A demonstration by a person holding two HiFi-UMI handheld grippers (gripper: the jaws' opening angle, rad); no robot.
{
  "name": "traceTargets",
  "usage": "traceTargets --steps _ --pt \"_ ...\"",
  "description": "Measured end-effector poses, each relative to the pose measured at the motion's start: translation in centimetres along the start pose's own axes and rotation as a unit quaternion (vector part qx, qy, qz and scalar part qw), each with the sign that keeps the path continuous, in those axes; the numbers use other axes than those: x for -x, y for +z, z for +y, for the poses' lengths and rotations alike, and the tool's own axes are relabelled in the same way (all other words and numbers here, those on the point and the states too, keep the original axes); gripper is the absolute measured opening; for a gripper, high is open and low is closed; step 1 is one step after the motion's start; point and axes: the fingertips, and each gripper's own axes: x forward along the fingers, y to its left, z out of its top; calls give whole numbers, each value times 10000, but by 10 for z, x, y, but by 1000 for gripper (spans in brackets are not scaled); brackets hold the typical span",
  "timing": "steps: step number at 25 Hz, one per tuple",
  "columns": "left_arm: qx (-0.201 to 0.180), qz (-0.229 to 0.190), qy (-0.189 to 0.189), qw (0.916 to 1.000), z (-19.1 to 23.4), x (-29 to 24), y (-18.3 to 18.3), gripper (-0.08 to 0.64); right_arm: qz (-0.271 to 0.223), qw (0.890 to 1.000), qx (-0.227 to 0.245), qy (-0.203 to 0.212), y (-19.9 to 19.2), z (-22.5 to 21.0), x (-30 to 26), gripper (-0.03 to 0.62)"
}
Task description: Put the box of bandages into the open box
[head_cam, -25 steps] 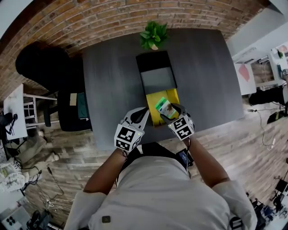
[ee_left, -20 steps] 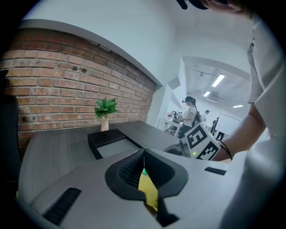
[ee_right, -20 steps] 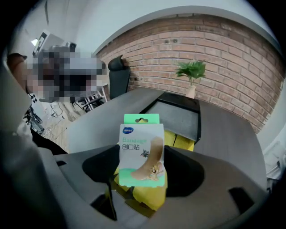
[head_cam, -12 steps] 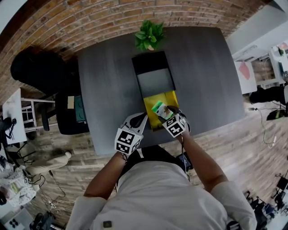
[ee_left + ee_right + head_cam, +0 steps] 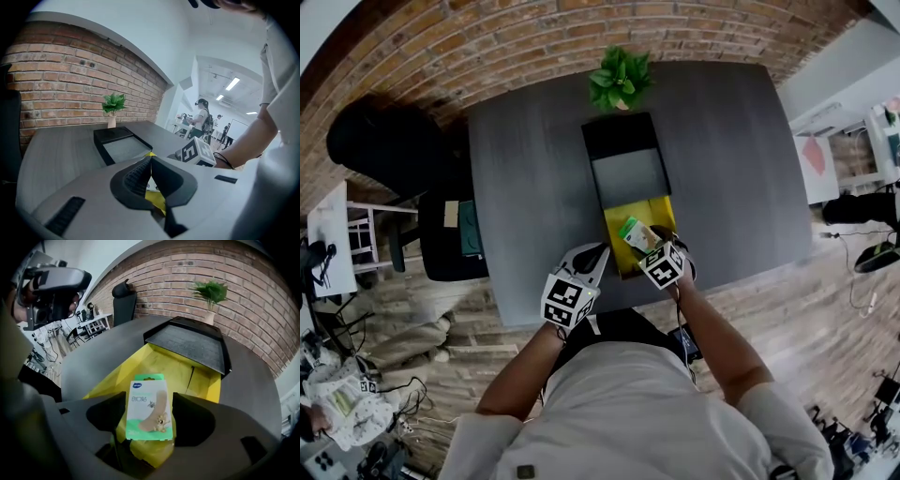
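White T-shirt (image 5: pixel 628 403), grey marker-cubed left gripper (image 5: pixel 603 249), right gripper (image 5: pixel 647 238)

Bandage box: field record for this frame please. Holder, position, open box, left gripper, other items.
bandage box: green and white, upright
holder: right gripper, jaws shut on it
position: over near end of open box, not released
open box: yellow inside, black lid flipped back
left gripper: jaws together, empty, beside open box
other: potted plant at table far edge

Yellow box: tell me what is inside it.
Only bare yellow floor and walls show inside the yellow box. The bandage box, held in the right gripper over the near end, covers the floor beneath it, so that part cannot be checked.
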Motion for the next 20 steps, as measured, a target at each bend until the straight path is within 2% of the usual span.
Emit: traceTargets --steps 6,10,14,16,20 --pt "-77 -17 -49 10000 -3 6 3 18 -280 9995 -96 -111 13 2 15 308" --pt "-206 -136 -169 9996 -7 16 16 18 -768 9957 -327 -400 36 -1 47 307" --pt "-423 -281 -403 9979 -17 32 31 18 -1355 9857 -641 -768 66 1 95 298" --pt "-563 -364 -549 9962 -25 42 42 18 -1659 9781 -802 -971 79 5 124 229" --pt "-831 -561 -892 9910 -43 64 64 18 -2280 9588 -916 -1424 100 20 178 144"
